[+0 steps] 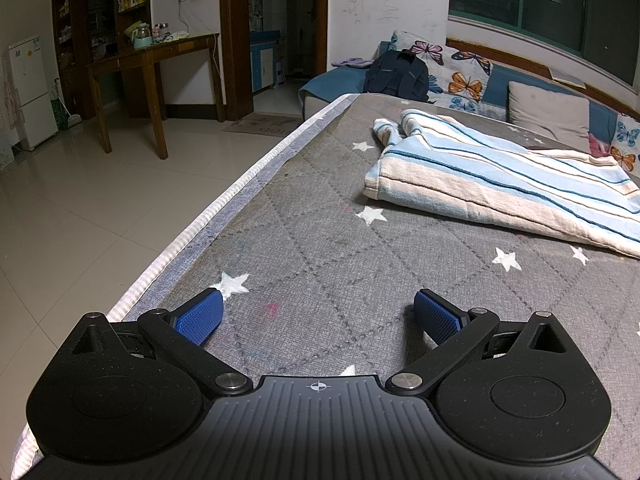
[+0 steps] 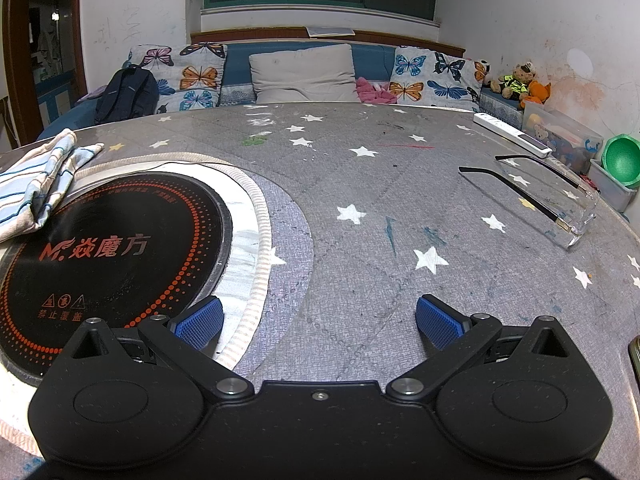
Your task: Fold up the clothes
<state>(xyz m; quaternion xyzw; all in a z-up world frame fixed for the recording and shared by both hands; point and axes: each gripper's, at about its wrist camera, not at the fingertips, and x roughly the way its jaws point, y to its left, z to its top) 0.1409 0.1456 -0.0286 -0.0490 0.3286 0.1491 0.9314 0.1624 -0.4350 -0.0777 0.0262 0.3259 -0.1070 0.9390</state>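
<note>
Blue-and-cream striped cotton garment [image 1: 500,176] lies rumpled and half doubled on the grey star-printed quilted worktop [image 1: 320,232], its near edge partly over the round black induction hotplate [image 2: 108,248] set in the middle. Neither claw touches it. The left claw [image 1: 318,314] hovers short of the hotplate with its blue pads spread wide and empty, probably lining up on the cloth's near hem. The right claw [image 2: 318,318], equally wide and empty, hangs just right of the hotplate. Well right of the hotplate lies a pair of clear-framed glasses [image 2: 560,204], and beyond them a white power strip [image 2: 512,134]; both could snag a spread cloth.
</note>
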